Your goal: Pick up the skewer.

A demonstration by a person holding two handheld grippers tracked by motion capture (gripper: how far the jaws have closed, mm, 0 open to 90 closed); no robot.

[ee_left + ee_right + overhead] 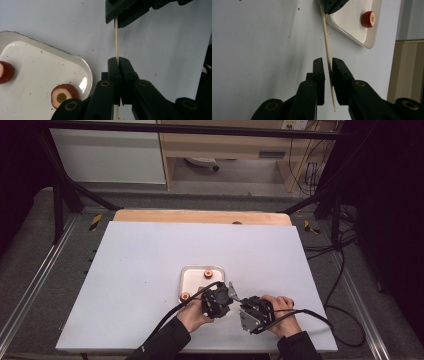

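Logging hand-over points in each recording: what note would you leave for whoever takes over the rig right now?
Left gripper: shut on the wooden skewer.
Right gripper: open; the skewer runs between its fingers, with a gap on one side, so it is not clamped.
Tray on the table, beside both grippers: two red-skinned slices, one near its corner, one farther in.
Done: skewer is in hand.
Left: probably firm up the second grip, then thread the slices; no slice is seen on the skewer.
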